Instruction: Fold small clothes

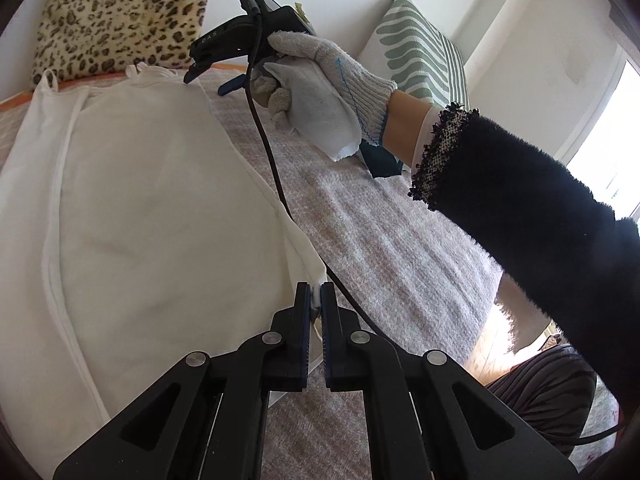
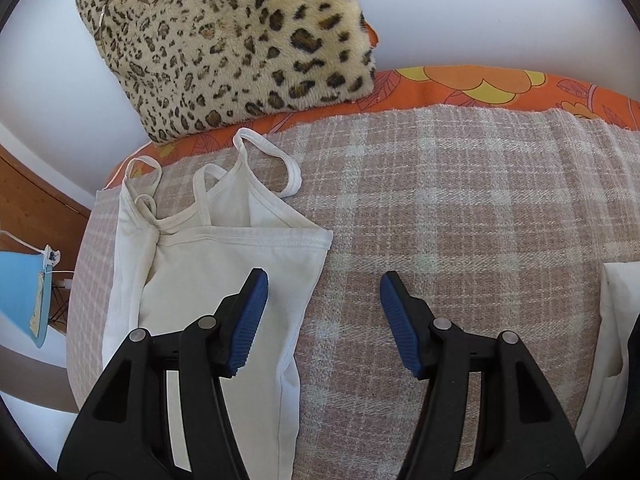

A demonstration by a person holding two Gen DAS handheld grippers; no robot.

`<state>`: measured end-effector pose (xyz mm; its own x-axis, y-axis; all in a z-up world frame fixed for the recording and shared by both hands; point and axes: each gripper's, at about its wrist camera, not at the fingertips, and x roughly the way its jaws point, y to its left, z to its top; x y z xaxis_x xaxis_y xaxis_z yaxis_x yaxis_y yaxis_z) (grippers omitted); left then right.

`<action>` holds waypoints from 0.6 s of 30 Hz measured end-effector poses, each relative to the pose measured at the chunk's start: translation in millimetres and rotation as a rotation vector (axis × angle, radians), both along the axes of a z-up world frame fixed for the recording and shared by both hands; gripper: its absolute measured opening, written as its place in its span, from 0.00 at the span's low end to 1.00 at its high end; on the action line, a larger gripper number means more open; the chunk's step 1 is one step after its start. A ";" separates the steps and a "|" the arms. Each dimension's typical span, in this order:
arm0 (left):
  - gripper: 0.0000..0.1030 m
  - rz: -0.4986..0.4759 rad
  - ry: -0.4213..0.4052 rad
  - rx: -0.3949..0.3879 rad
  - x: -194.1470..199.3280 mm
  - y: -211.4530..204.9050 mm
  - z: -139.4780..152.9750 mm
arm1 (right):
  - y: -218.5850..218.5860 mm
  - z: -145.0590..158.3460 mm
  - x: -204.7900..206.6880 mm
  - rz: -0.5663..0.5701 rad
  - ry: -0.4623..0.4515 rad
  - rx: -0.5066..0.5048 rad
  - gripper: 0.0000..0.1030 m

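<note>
left wrist view:
- left gripper (image 1: 316,298): black jaws with blue pads, closed tight on the corner of a white camisole (image 1: 160,208); a pinch of white fabric shows between the pads.
- white camisole: spread flat over a pink-and-white checked blanket (image 1: 392,248), filling the left half of the view; thin straps at its far end, near the leopard-print cushion (image 1: 120,16).
- right gripper (image 1: 210,80): seen from the side at the far end of the garment, above its upper edge, jaws apart; whether it touches the cloth cannot be told.
- right hand (image 1: 320,80): in a grey knit glove, wrapped round the gripper handle; black fuzzy sleeve (image 1: 520,208) with a speckled cuff behind it.
- black cable (image 1: 272,160): runs from the right gripper down past the left gripper.
- green-and-white striped cushion (image 1: 420,52): leaning on the wall at the far right of the bed.

right wrist view:
- right gripper (image 2: 324,280): pointing steeply down, jaws standing well apart with nothing between them; the left pad hangs over the garment, the right pad over bare blanket.
- white camisole (image 2: 224,264): strap end lying on the checked blanket (image 2: 460,208), its right edge between the 2 pads; 2 strap loops curl toward the cushion.
- leopard-print cushion (image 2: 232,40): upright against the wall at the head of the bed.
- orange floral sheet (image 2: 500,88): showing beyond the blanket's far edge.
- blue object (image 2: 24,292): at the left edge, off the bed, with a thin white cord.
- further white cloth (image 2: 612,320): at the right edge; what it is cannot be told.
</note>
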<state>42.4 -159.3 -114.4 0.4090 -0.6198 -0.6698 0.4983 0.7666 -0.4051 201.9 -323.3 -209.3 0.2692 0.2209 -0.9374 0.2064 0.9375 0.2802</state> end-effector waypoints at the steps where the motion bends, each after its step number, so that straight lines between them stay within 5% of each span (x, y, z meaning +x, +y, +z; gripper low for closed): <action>1: 0.03 -0.002 -0.002 -0.002 -0.7 0.7 1.1 | 0.5 -0.3 1.7 -0.005 0.001 -0.003 0.60; 4: 0.03 -0.003 -0.018 0.000 -4.0 2.6 3.4 | 3.0 -1.2 7.4 -0.012 0.013 -0.022 0.55; 6: 0.03 0.001 -0.020 -0.003 -4.9 4.3 4.8 | 6.4 -2.2 10.3 -0.010 0.021 -0.034 0.39; 8: 0.03 0.005 -0.020 -0.005 -5.5 7.3 5.2 | 10.5 -3.4 12.2 -0.005 0.030 -0.030 0.11; 18: 0.03 0.046 -0.026 -0.008 -14.3 29.0 7.7 | 30.8 25.0 17.9 0.014 -0.019 -0.151 0.06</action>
<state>28.1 -130.3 -106.7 0.4545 -0.6052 -0.6535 0.4732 0.7857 -0.3985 219.7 -292.6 -184.2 0.2852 0.0812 -0.9550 0.1895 0.9720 0.1392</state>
